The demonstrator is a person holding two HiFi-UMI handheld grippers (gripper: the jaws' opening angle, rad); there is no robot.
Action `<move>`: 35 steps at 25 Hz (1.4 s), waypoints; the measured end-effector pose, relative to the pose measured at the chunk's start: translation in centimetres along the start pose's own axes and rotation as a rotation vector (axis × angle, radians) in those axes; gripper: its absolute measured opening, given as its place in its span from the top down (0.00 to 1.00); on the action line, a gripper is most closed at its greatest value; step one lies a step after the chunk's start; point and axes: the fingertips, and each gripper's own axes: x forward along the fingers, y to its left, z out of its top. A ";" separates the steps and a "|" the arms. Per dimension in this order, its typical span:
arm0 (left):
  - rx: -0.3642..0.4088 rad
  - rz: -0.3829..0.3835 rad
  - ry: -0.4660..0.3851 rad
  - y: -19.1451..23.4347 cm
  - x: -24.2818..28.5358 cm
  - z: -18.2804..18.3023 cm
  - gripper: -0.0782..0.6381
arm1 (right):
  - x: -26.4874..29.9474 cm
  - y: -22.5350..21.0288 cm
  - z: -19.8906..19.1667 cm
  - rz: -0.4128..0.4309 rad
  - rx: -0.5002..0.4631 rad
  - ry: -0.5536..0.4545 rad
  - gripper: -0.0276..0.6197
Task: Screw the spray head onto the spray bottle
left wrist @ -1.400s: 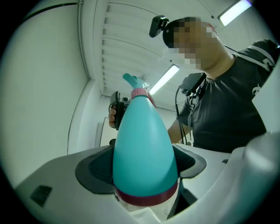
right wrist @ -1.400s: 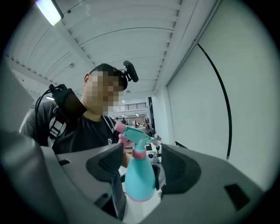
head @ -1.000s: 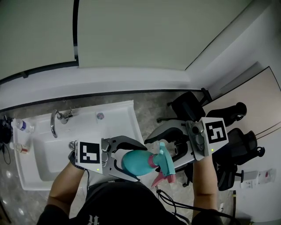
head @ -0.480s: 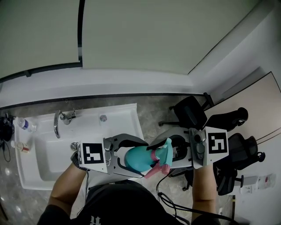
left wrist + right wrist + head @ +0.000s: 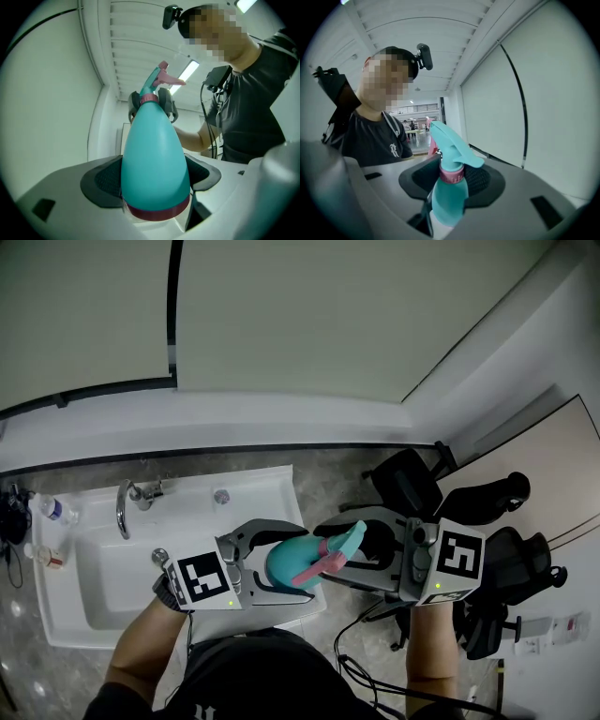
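Observation:
A teal spray bottle (image 5: 286, 566) with a dark red base band lies roughly level between my hands in the head view. My left gripper (image 5: 305, 564) is shut on its wide body (image 5: 154, 164), with one dark pad (image 5: 101, 180) on each side. The teal spray head (image 5: 343, 542) with its pink trigger sits on the neck. My right gripper (image 5: 328, 554) has just been closing and now grips the pink collar (image 5: 452, 174) under the spray head (image 5: 450, 140). Its fingers (image 5: 167, 101) flank the collar in the left gripper view.
A white sink (image 5: 84, 568) with a chrome faucet (image 5: 122, 507) lies to the left and below. Small bottles (image 5: 52, 510) stand at its left edge. Black office chairs (image 5: 403, 479) crowd the floor on the right. A black cable (image 5: 361, 676) trails by the person's body.
The right gripper has moved left and closed its jaws round the bottle's collar. Both hands shifted and turned, and the spray head now points more upward in the head view.

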 end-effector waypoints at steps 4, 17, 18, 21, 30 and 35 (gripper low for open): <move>0.026 0.154 0.023 1.8 0.2 -0.2 0.34 | -0.3 -2.1 -0.5 -0.166 0.068 0.019 0.72; 0.070 0.572 0.188 6.1 -0.1 -3.2 0.34 | -0.6 -6.6 -2.5 -0.508 0.197 -0.020 0.72; 0.072 0.597 0.198 6.3 -0.2 -3.5 0.34 | -0.6 -6.9 -2.7 -0.525 0.208 -0.026 0.72; 0.100 0.692 0.248 7.4 -0.8 -4.4 0.34 | -0.4 -8.0 -3.5 -0.577 0.251 -0.047 0.72; 0.088 0.671 0.264 8.1 -0.8 -5.9 0.35 | -0.5 -9.5 -5.0 -0.670 0.377 -0.077 0.72; -0.016 0.514 0.165 7.0 -0.1 -5.1 0.35 | -0.4 -8.8 -4.2 -0.644 0.374 -0.080 0.72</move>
